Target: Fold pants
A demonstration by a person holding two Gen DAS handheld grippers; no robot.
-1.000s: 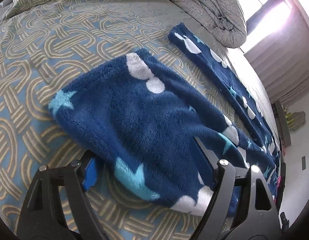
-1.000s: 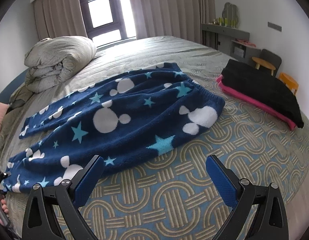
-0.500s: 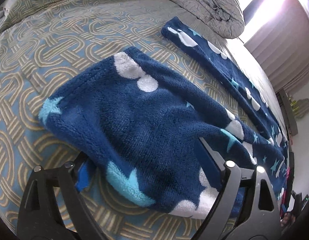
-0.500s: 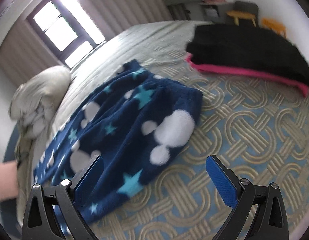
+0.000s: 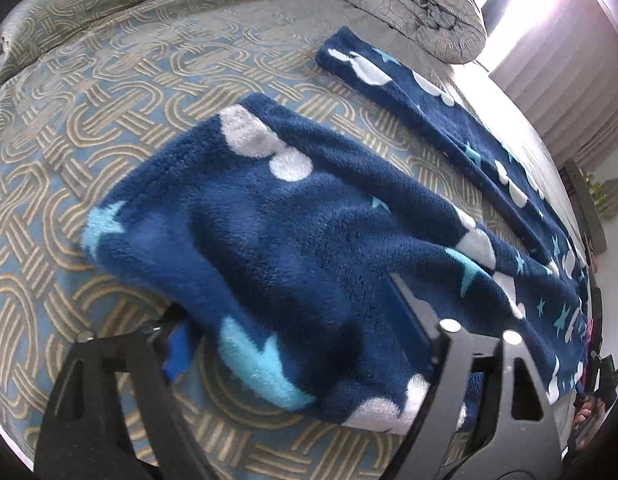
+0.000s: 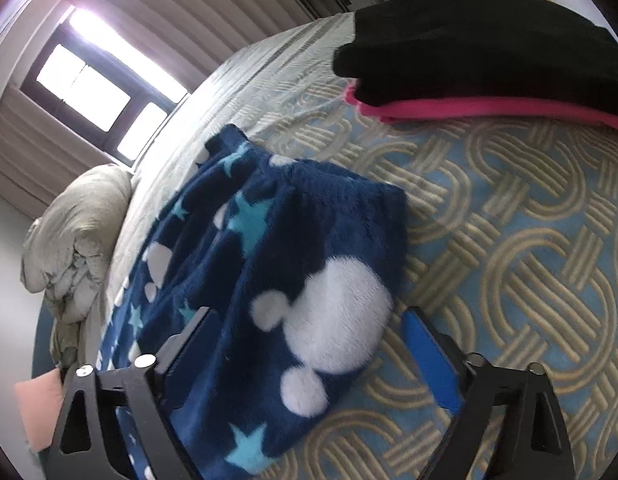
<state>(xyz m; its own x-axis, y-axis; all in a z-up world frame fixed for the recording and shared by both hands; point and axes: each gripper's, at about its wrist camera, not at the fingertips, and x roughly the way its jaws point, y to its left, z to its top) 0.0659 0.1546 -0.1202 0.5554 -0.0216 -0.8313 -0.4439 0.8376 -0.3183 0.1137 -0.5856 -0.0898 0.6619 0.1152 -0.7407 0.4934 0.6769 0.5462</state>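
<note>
Navy fleece pants (image 5: pixel 309 224) with white mouse heads and light-blue stars lie spread on the patterned bed cover (image 5: pixel 89 100). In the left wrist view one leg's hem end sits between my open left gripper's (image 5: pixel 293 332) fingers, one finger under the cloth and one resting on it; the other leg (image 5: pixel 449 120) stretches away behind. In the right wrist view the waistband end (image 6: pixel 309 272) lies between my open right gripper's (image 6: pixel 309 344) fingers, left finger on the fabric, right blue pad (image 6: pixel 429 360) on the cover beside it.
A rolled grey duvet (image 5: pixel 409 4) lies at the head of the bed, also in the right wrist view (image 6: pixel 73 240). A black garment on a pink one (image 6: pixel 489 64) is stacked right of the waistband. Window and curtains stand behind.
My right gripper has swung down and in from a wide view to straddle the waistband corner. My left gripper has pushed slightly further onto the leg hem.
</note>
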